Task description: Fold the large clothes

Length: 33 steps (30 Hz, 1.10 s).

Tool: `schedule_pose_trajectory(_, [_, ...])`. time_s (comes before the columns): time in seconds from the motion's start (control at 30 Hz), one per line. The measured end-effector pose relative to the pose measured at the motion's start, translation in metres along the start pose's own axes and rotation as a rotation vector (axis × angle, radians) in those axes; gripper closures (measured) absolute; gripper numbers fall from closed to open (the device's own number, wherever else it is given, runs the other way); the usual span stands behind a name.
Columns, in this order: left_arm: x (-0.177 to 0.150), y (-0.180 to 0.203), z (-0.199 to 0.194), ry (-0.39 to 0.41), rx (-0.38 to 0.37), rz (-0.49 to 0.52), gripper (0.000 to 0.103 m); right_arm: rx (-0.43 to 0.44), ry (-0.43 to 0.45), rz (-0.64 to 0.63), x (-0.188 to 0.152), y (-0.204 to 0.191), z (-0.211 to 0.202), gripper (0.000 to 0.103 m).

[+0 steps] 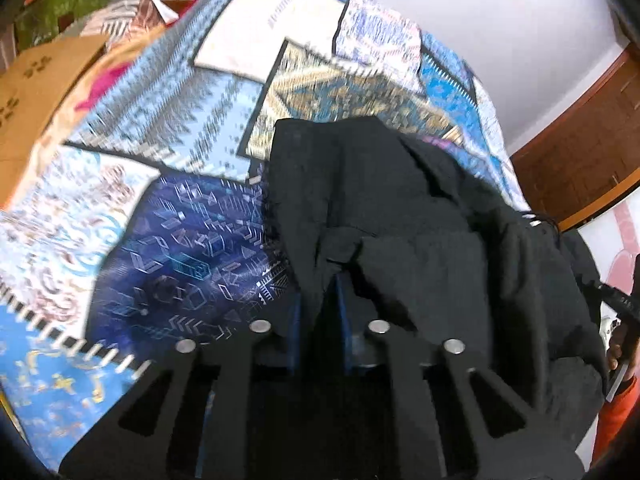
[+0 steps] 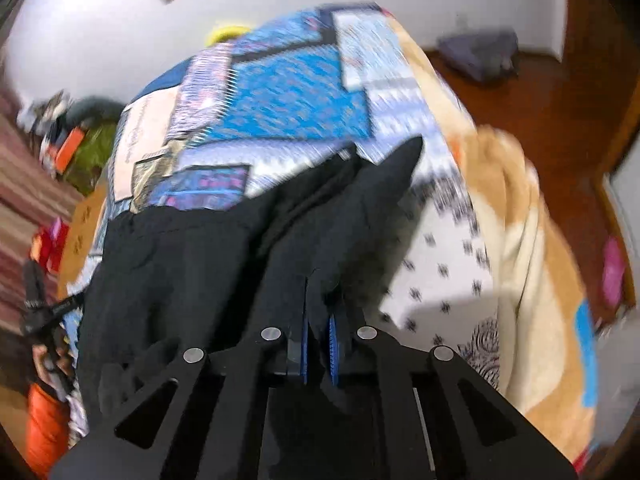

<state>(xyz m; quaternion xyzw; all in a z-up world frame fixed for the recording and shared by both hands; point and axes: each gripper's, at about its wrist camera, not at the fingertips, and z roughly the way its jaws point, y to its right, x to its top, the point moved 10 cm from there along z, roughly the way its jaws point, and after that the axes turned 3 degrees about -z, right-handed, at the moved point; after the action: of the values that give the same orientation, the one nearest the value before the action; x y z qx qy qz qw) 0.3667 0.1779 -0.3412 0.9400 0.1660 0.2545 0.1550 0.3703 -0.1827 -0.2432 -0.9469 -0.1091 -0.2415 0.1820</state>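
Note:
A large black garment (image 1: 400,208) lies bunched on a blue patchwork bedspread (image 1: 180,128). My left gripper (image 1: 320,292) is shut on a fold of its near edge, with cloth pinched between the blue pads. In the right wrist view the same black garment (image 2: 192,256) spreads to the left, and my right gripper (image 2: 319,320) is shut on another part of its edge, a pointed corner of cloth sticking up past the fingers. Both views are motion blurred. The other gripper shows at the far right of the left wrist view (image 1: 616,300).
The patterned bedspread (image 2: 296,120) covers the bed. A beige blanket (image 2: 520,240) hangs off the right side. A cardboard box (image 1: 36,92) sits at the left of the bed. Wooden floor (image 2: 520,92) and white wall (image 1: 500,20) lie beyond. Clutter stands at the far left (image 2: 72,148).

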Motion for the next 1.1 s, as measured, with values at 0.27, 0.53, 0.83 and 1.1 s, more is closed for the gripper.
schedule_pose_trajectory(0.27, [0.044, -0.013, -0.062, 0.137, 0.070, 0.022, 0.103, -0.001, 0.119, -0.147, 0.053, -0.056, -0.031, 0.097])
schedule_pose_trajectory(0.53, [0.055, -0.047, -0.070, 0.159, 0.252, 0.064, 0.103, -0.148, 0.049, -0.082, 0.052, -0.023, 0.020, 0.093])
schedule_pose_trajectory(0.83, [0.018, -0.045, -0.071, 0.078, 0.309, 0.118, 0.093, -0.181, -0.018, -0.043, 0.024, 0.013, -0.004, 0.091])
schedule_pose_trajectory(1.1, [0.006, -0.035, -0.128, 0.186, 0.317, 0.091, 0.027, -0.157, 0.087, -0.224, 0.002, -0.009, -0.089, 0.031])
